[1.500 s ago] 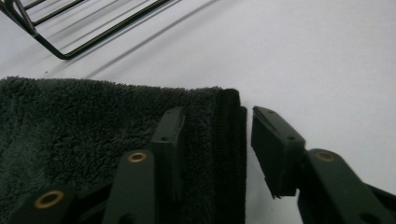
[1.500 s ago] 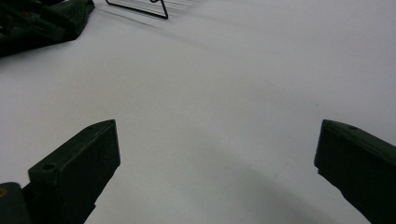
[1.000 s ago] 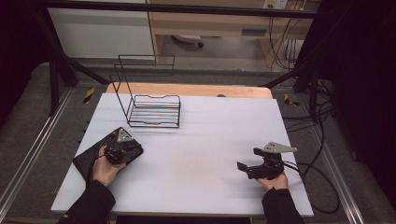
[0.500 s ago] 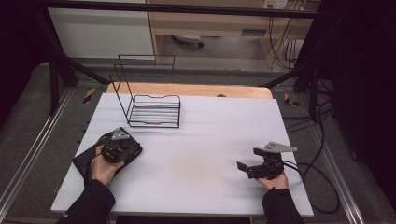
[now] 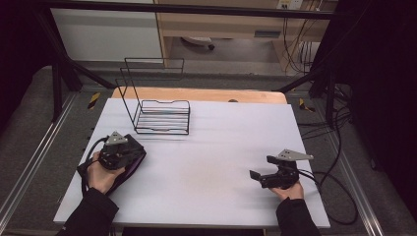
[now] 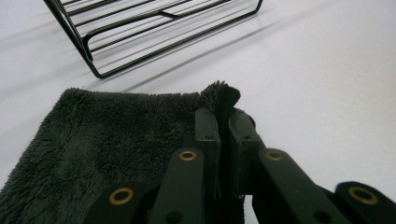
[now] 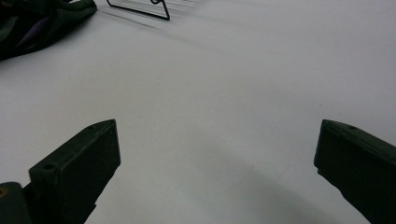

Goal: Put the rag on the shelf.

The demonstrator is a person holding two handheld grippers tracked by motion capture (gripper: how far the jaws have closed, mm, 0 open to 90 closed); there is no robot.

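The white table (image 5: 216, 162) spreads under both grippers, bare between them. Beyond the left gripper (image 6: 223, 114), further up the table and a little to its right in the high view, stands a black wire rack (image 5: 160, 115) with an upright back frame; in the left gripper view its front rail runs across just ahead of the jaws, apart from them.

Under and beside the left gripper lies a dark grey fleecy cloth (image 6: 116, 140), flat on the table, its pile thick and fuzzy. It stretches away to the left of the jaws in the left gripper view, and its near edge is drawn up between them. The left gripper's jaws stand pressed nearly together, with only a thin fold of the cloth's corner pinched in the slit, and a tuft of it pokes out past the tips. In the high view the person's left hand (image 5: 101, 172) wraps the gripper from behind, over the cloth.

The right gripper (image 7: 217, 154) rests well apart from the cloth, on the far side of the table from it. Its jaws stand wide apart over bare table and hold nothing.
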